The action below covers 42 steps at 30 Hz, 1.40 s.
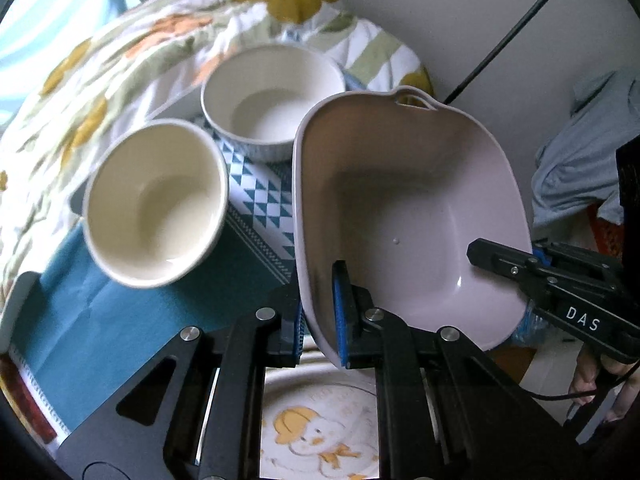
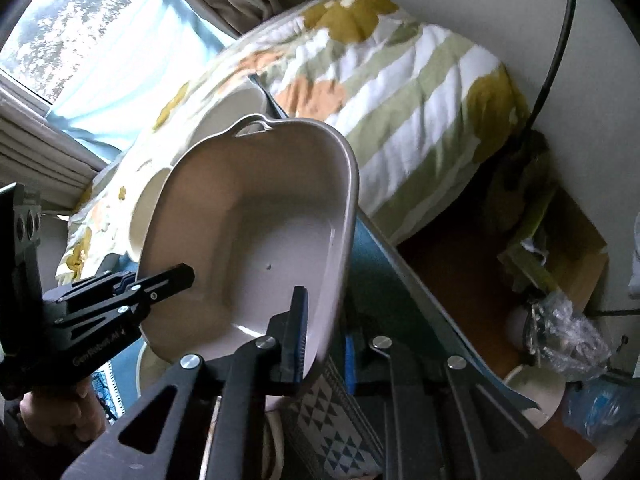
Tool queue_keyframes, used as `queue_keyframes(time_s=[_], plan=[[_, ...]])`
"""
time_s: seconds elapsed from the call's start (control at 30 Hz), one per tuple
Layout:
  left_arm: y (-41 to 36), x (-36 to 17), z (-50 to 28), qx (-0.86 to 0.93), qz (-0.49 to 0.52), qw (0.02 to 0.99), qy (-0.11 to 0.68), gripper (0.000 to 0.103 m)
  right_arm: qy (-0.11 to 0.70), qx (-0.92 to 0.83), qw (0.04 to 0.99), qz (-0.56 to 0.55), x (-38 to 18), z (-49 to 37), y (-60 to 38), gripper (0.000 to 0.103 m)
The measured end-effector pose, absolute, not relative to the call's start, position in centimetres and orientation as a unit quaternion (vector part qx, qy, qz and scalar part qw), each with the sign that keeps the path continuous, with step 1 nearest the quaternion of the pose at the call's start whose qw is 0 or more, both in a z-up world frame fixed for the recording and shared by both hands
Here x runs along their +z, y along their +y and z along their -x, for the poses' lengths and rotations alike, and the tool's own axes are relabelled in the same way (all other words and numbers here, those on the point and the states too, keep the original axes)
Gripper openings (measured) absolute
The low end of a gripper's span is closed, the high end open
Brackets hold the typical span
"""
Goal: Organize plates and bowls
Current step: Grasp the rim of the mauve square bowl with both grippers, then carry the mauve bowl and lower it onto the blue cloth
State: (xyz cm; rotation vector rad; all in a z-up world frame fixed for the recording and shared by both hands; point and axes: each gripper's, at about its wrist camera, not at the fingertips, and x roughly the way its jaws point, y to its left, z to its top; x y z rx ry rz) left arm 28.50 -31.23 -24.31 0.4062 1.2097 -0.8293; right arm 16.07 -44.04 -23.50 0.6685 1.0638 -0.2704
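A pale pink plastic basin (image 1: 404, 216) with a handle at its far rim is held in the air, tilted. My left gripper (image 1: 320, 316) is shut on its left rim. My right gripper (image 2: 324, 340) is shut on its right rim, and it also shows in the left wrist view (image 1: 516, 270). The basin also shows in the right wrist view (image 2: 256, 240). Two cream bowls (image 1: 156, 200) (image 1: 272, 100) stand on the blue patterned cloth (image 1: 160, 304). A plate with a duck picture (image 1: 316, 432) lies under my left gripper.
A flowered quilt (image 1: 120, 60) lies behind the bowls against the wall. In the right wrist view a window with curtains (image 2: 80, 40) is at the left, and bags and clutter (image 2: 560, 320) lie on the floor at the right.
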Motion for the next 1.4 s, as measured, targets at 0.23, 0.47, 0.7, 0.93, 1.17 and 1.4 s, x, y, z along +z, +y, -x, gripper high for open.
queue_keyframes(time_s=[0.23, 0.47, 0.7, 0.93, 1.17, 1.4], plan=[[-27.3, -18.5, -25.3, -0.340, -0.133, 0.779, 0.511, 0.011, 0.471, -0.084, 0.840, -0.257, -17.1, -15.1, -42.3, 0.014], [-17.6, -14.7, -22.0, -0.235, -0.068, 0.837, 0.489, 0.011, 0.457, 0.029, 0.870, -0.181, -12.9, -16.2, -35.4, 0.014], [-5.7, -15.5, -18.8, -0.127, -0.015, 0.855, 0.503, 0.011, 0.486, 0.140, 0.853, -0.132, -14.3, -17.8, -24.6, 0.014], [4.1, -20.0, -17.2, -0.082, 0.012, 0.841, 0.534, 0.011, 0.532, 0.193, 0.817, -0.111, -20.3, -19.0, -14.7, 0.014], [9.9, -26.7, -18.0, -0.079, 0.027, 0.823, 0.562, 0.011, 0.563, 0.189, 0.798, -0.100, -26.5, -20.4, -8.3, 0.014], [11.7, -29.3, -19.2, -0.090, 0.033, 0.817, 0.568, 0.011, 0.574, 0.166, 0.797, -0.089, -28.6, -22.4, -6.1, 0.014]])
